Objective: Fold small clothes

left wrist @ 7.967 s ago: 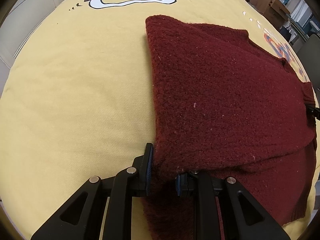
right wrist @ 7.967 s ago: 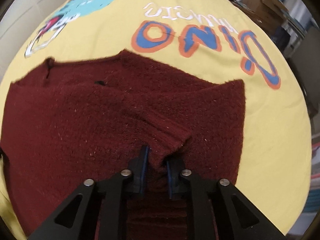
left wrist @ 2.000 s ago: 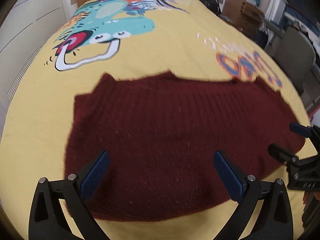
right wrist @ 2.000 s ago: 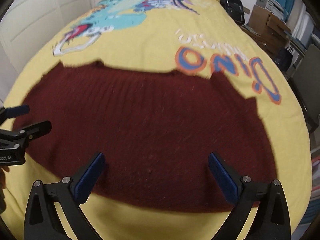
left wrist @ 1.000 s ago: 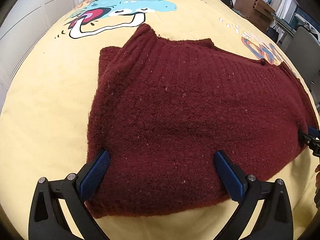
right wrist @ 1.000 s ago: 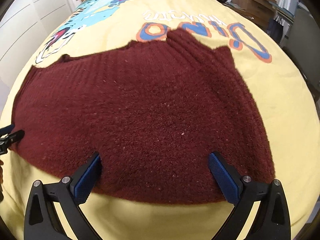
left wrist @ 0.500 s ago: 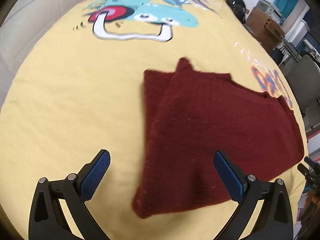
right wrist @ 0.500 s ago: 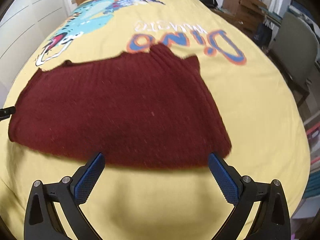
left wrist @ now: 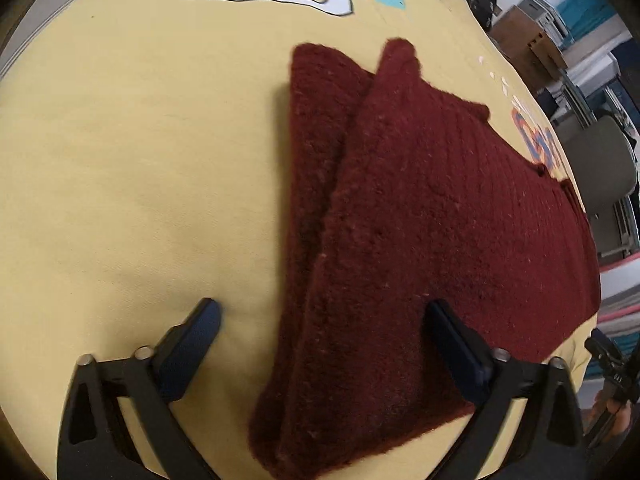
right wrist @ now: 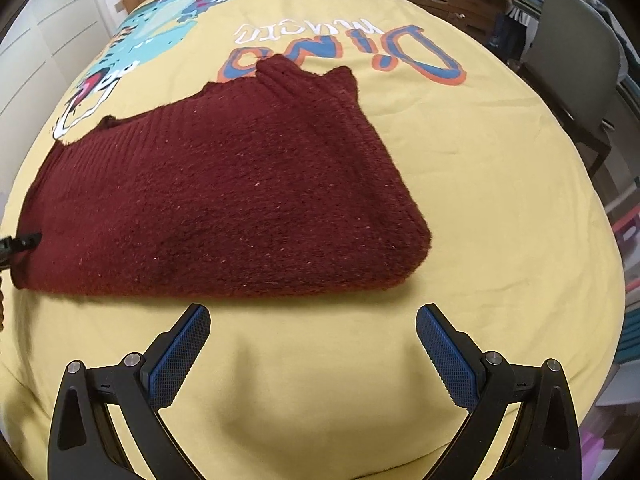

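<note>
Showing a dark red knitted sweater [left wrist: 420, 220] lying folded on a yellow dinosaur-print bedspread [left wrist: 140, 160], its layers stacked but not square: in the left wrist view an under layer sticks out along the left side of the top layer, and two corners peak apart at the far end.

I hold the left gripper [left wrist: 320, 344] with its jaws spread wide and gripping nothing; it straddles the near left corner of the sweater, one pad over bare bedspread, the other at the knit's surface. I cannot tell whether that pad touches the wool.

I hold the right gripper [right wrist: 312, 344] equally wide apart and empty, over bare bedspread just short of the sweater's [right wrist: 224, 200] near edge, with the rounded fold at the right end ahead of it.

My judgement is that the fold is largely made and the step in hand is either tidying it or halving it once more. To do it well, I would pinch each near corner through all layers, not the top one alone, since thick loose knit slides over itself. I would lift both ends evenly, carry them across low and together, and lay edge upon edge. The offset left layer should be squared first, or the next fold will fix the skew.
</note>
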